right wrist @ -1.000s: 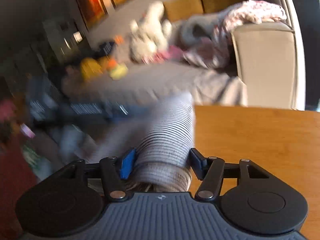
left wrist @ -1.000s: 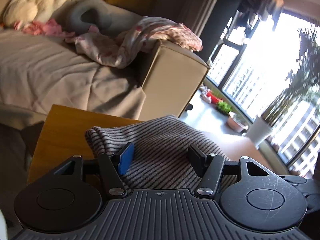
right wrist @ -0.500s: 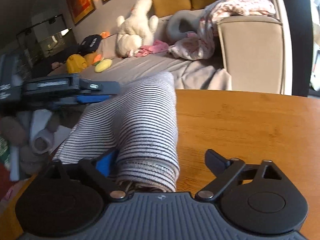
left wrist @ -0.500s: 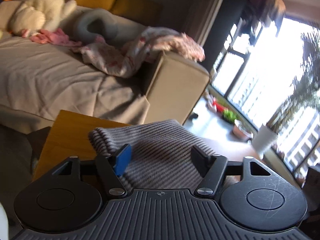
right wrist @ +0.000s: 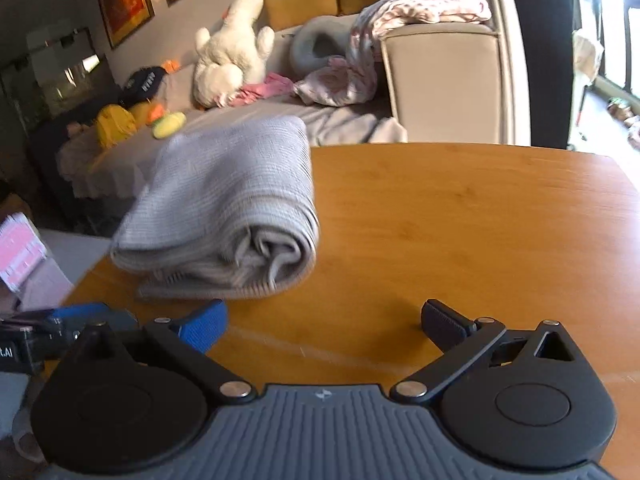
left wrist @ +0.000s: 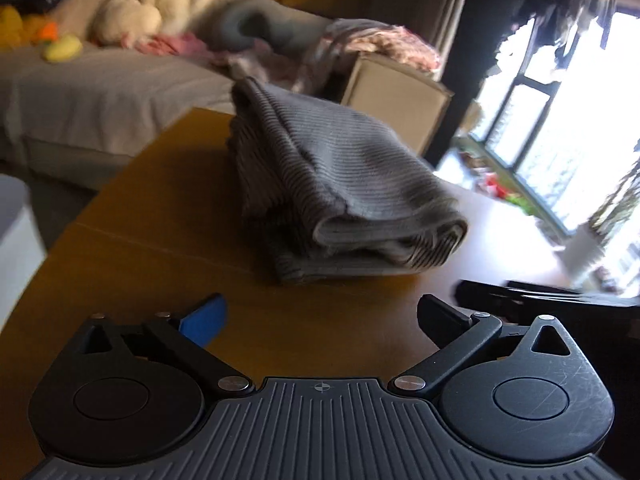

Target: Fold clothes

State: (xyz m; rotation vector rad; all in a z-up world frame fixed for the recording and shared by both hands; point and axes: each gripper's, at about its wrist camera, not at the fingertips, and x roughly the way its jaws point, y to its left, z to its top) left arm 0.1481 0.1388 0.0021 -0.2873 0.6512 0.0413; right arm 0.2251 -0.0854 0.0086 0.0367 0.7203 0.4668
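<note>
Folded striped garment on wooden table, at twelve o'clock from left gripper, eleven o'clock from right gripper. Left jaws opening, right's spread wide; nothing between either pair. Probably soft, light, floppy, quick to unroll; best pinched across the thick rolled end.

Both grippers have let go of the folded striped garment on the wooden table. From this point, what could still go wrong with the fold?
1. The striped garment sits close to the table edge on the sofa side, so a nudge might tip it off.
2. Its near end looks loosely rolled, with layers bulging; it may slump open.
3. The left gripper, jaws opening, and the right gripper, both empty, are low and near the bundle; a careless move could snag it.
</note>
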